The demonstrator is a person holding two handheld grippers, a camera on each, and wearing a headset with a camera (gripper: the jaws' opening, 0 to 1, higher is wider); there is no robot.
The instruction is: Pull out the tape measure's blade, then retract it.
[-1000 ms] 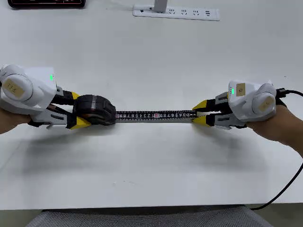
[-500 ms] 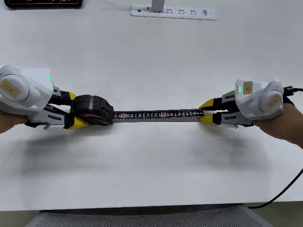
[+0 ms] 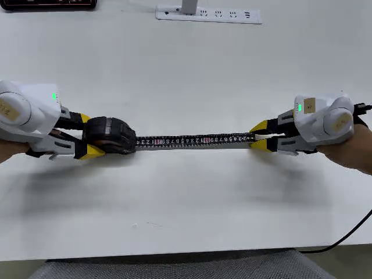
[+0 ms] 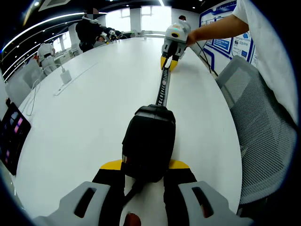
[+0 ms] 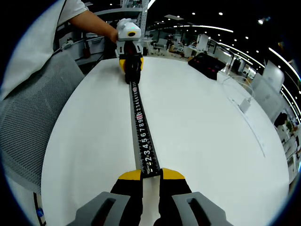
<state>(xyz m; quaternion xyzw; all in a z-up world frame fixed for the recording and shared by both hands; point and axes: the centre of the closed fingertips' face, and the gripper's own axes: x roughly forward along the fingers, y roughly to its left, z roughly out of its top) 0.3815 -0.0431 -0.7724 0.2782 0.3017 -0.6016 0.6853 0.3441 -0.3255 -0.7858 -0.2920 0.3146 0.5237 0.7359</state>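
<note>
The black tape measure case (image 3: 108, 135) rests on the white table (image 3: 186, 70), and my left gripper (image 3: 86, 135) is shut on it; its yellow-tipped jaws flank the case (image 4: 148, 141) in the left gripper view. The dark numbered blade (image 3: 195, 140) runs out to the right, just above the table. My right gripper (image 3: 259, 135) is shut on the blade's end. In the right gripper view the blade (image 5: 142, 136) stretches away from my right gripper (image 5: 150, 174) to the case (image 5: 130, 63) in the left gripper (image 5: 130, 70).
A white power strip (image 3: 208, 14) lies at the table's far edge, with a dark device (image 3: 48, 4) at the far left corner. A black cable (image 3: 349, 232) trails off the right side. A grey mesh chair (image 3: 174, 268) sits below the near edge.
My right gripper has moved further right, drawing more blade out of the case. My left gripper has drifted slightly left with the case.
</note>
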